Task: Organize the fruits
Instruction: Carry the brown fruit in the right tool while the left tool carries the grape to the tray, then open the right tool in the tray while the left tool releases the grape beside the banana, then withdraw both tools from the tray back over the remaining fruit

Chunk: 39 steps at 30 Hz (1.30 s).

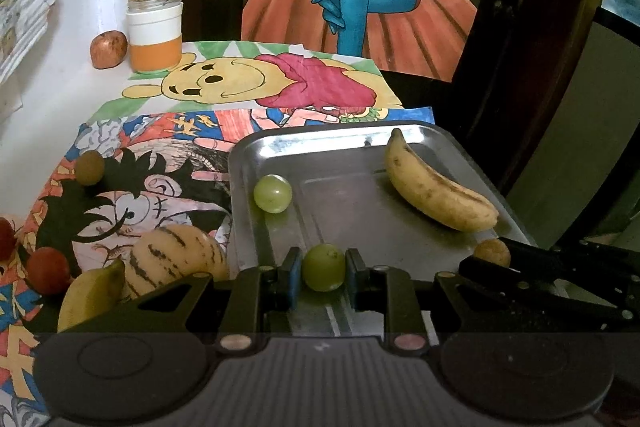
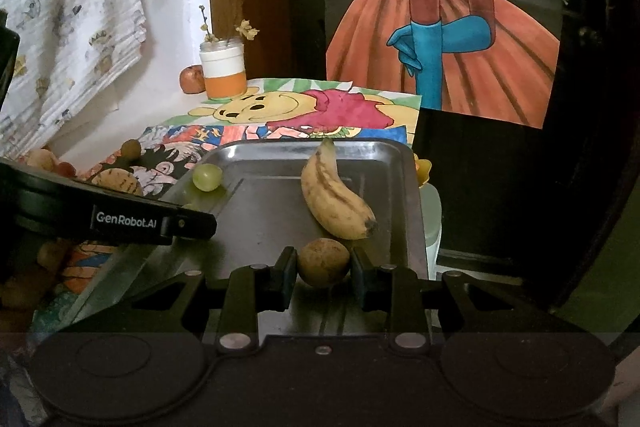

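While both tools work over it, the metal tray (image 1: 440, 135) serves as the reference container: it lies on the worktop (image 1: 48, 95), on top of coloured drawings (image 1: 224, 83). Inside the tray, a yellow banana (image 1: 434, 187) with brown spots lies toward the far right side, and a green grape (image 1: 273, 193) sits against the left wall.

Left tool (image 1: 323, 273): closed on a second green grape (image 1: 323, 273), pads touching both sides of it, above the near part of the tray floor.

Right tool (image 2: 323, 263): a round brown fruit (image 2: 323, 262) sits between its fingers, both pads in contact with it, just beside the near end of the banana (image 2: 334, 199). Whether this fruit touches the tray floor cannot be told.

Left of the tray, on the drawings: a pale striped fruit (image 1: 176, 255), a second banana (image 1: 90, 293) touching it, two red round fruits (image 1: 48, 269) and a small brown round fruit (image 1: 89, 167). Well beyond the tray stand a white-and-orange jar (image 1: 155, 35) holding flower twigs and a reddish apple-like fruit (image 1: 108, 49) just beside it.

Tray appearance: shiny, shallow, raised rim, rounded corners. Its centre floor is bare between grape and banana. The right rim lies near the worktop edge, with dark furniture beyond
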Tool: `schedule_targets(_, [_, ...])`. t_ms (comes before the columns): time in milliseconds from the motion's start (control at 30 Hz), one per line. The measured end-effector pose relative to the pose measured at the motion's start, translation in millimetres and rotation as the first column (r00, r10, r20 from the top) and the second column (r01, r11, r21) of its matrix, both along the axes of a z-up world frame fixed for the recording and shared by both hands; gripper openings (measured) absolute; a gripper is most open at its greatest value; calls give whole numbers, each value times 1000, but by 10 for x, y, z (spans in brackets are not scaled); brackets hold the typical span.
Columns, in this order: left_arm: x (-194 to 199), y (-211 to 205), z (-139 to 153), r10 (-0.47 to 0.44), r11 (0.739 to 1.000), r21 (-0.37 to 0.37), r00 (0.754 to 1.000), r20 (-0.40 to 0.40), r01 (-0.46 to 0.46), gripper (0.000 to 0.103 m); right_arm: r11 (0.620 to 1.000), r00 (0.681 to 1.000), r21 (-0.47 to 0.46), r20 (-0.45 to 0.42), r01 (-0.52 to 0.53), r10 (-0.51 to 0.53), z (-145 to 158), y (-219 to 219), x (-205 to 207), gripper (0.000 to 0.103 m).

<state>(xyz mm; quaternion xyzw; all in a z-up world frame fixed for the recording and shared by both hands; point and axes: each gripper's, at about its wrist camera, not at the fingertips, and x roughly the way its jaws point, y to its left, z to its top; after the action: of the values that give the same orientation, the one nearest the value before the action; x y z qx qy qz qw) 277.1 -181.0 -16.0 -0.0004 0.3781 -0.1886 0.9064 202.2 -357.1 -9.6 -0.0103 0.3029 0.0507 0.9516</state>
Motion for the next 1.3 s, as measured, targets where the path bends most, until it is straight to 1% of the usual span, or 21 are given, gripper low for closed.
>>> schedule_targets(67, [2, 7, 7, 7, 1000, -1, 1000, -5, -7, 26, 1000, 1000, 0, -2, 7, -7, 2, -4, -4, 31])
schedule_targets(233, [-2, 43, 55, 32, 999, -12, 999, -13, -32, 36, 1000, 1000, 5, 16, 13, -13, 81, -13, -75, 34])
schedule_targets(333, [-46, 81, 137, 48, 998, -31, 999, -1, -48, 48, 1000, 999, 7, 37, 24, -25, 161, -17, -148, 38])
schedule_targets(400, [-90, 116, 210, 59, 997, -51, 998, 4, -59, 61, 999, 998, 11, 53, 32, -32, 221, -22, -214, 44])
schedule_targets(467, [-135, 157, 282, 70, 995, -76, 998, 5, -69, 65, 999, 997, 16, 69, 38, -39, 286, -21, -279, 48])
schedule_targets(533, [-196, 195, 359, 81, 993, -91, 997, 14, -79, 71, 999, 995, 18, 86, 39, -41, 358, -13, -344, 52])
schedule_targets(600, [-269, 239, 438, 98, 991, -99, 995, 31, -95, 84, 999, 994, 17, 104, 42, -44, 435, 2, -418, 59])
schedule_targets(633, [-317, 273, 483, 108, 989, -106, 993, 40, -103, 87, 999, 993, 18, 112, 42, -44, 475, 12, -460, 61])
schedule_targets(767, [-515, 439, 643, 138, 981, -149, 988, 66, -127, 98, 999, 988, 20, 150, 34, -36, 643, 59, -633, 76])
schedule_targets(867, [-671, 569, 732, 162, 974, -171, 983, 88, -145, 103, 1000, 985, 13, 173, 24, -26, 753, 121, -753, 86])
schedule_targets(1000, [-871, 735, 798, 197, 969, -176, 974, 109, -176, 103, 1000, 982, 1, 187, 3, -3, 863, 219, -895, 97])
schedule_targets(1133, [-1084, 912, 838, 232, 964, -161, 963, 133, -210, 103, 1000, 982, -3, 189, -11, 12, 935, 316, -1048, 102])
schedule_targets(1300, [-1321, 1105, 834, 267, 962, -110, 949, 167, -251, 103, 998, 983, -13, 172, -59, 61, 975, 461, -1212, 102])
